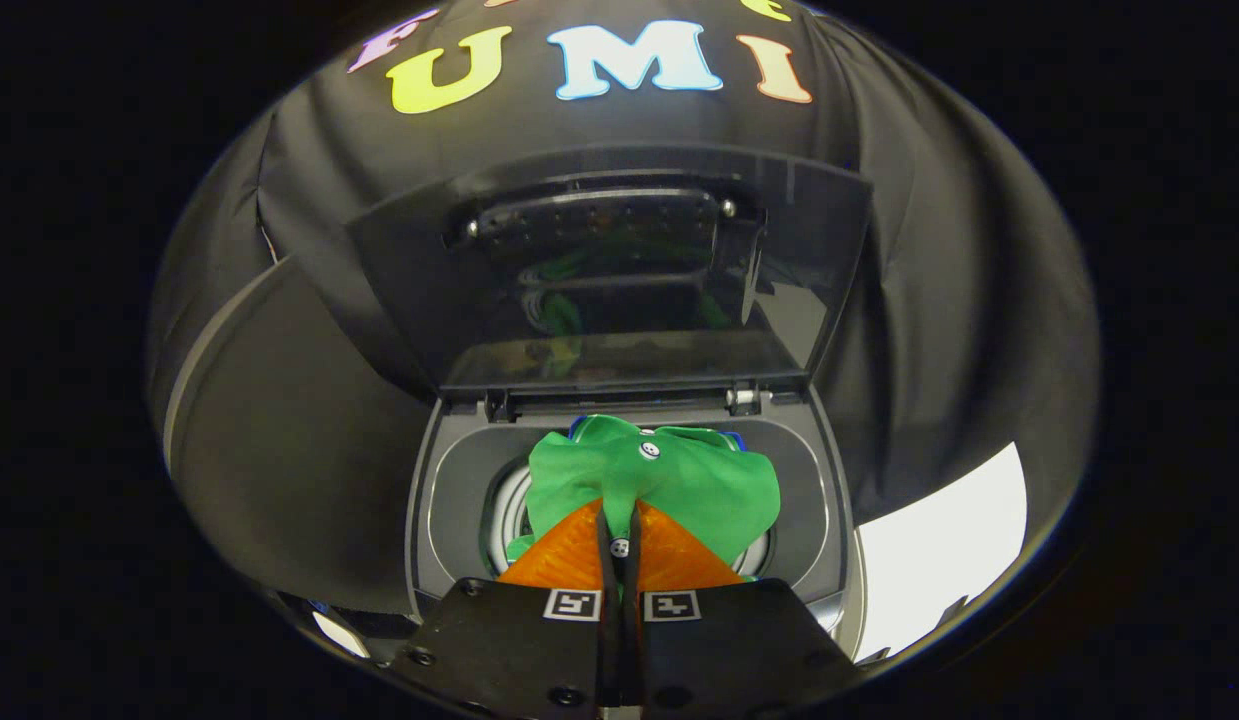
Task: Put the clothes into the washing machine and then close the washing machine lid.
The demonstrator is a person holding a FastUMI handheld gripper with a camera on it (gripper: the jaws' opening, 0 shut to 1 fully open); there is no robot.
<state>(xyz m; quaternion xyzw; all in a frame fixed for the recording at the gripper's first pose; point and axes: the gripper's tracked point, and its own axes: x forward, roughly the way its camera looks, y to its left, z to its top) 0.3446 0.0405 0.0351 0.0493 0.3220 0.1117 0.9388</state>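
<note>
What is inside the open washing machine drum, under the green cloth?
The green cloth, pinched by the gripper, hangs over the metal drum. A strip of drum wall shows; the drum bottom is covered.

Wall: black, creased cloth hangs behind and to both sides, draped in soft folds.
Left side: a large dark, curved panel with a thin pale stripe along its edge stands before the cloth.
Lower right: a flat, bright white surface, strongly lit.
Light: dim overall, brightest on the white surface.
</note>
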